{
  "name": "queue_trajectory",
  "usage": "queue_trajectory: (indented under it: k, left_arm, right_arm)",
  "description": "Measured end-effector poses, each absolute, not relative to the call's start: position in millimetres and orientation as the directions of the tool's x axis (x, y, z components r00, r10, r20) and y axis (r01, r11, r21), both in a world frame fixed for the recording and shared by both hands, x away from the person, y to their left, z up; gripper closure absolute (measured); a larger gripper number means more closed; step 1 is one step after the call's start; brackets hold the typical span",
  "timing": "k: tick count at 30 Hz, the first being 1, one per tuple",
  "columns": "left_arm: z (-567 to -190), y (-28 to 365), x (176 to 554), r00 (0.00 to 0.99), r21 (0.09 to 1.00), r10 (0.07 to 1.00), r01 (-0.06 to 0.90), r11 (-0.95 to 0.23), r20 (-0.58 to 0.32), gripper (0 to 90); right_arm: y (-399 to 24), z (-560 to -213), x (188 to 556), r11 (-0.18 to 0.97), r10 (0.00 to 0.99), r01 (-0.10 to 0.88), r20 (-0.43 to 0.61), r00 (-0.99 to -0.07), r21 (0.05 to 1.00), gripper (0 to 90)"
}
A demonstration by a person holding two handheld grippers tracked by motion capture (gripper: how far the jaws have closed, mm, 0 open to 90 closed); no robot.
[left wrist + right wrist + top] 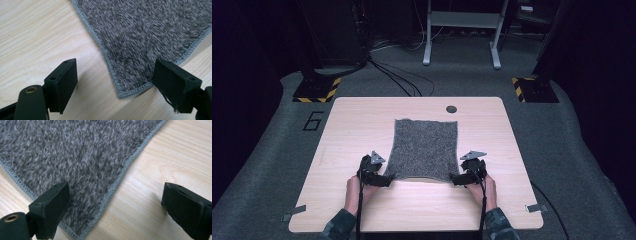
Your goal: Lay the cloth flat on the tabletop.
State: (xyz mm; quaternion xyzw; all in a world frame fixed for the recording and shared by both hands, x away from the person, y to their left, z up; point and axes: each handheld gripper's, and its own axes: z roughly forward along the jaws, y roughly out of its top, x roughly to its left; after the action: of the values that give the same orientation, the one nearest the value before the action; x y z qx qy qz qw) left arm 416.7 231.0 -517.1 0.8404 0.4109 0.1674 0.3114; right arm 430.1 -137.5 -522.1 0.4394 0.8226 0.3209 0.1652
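Observation:
A grey fuzzy cloth [424,147] lies flat in the middle of the light wooden table [357,125]. My left gripper [388,179] sits low at the cloth's near left corner, and my right gripper [455,179] at its near right corner. In the left gripper view the stitched corner of the cloth [150,30] lies on the wood between the wide-apart jaws of the gripper [117,72], untouched by either pad. In the right gripper view the gripper [116,195] is open too. The cloth [62,150] runs under its left-hand jaw, and its hem crosses the gap.
A round cable hole [451,108] sits near the table's far edge. Bits of tape [536,207] mark the front corners. On the carpet beyond stand a metal frame [462,30], black-and-yellow striped bases [317,90] and cables. Bare wood surrounds the cloth on all sides.

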Motion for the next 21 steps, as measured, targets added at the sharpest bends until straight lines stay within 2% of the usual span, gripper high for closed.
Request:
queue_trajectory:
  k: [21]
  left_arm:
    - [-519,234,381,0.621,0.673,0.784,0.576,-0.464,0.009,19.3]
  right_arm:
    - [-153,-525,408,0.419,0.814,0.587,0.001,-0.581,0.693,6.9]
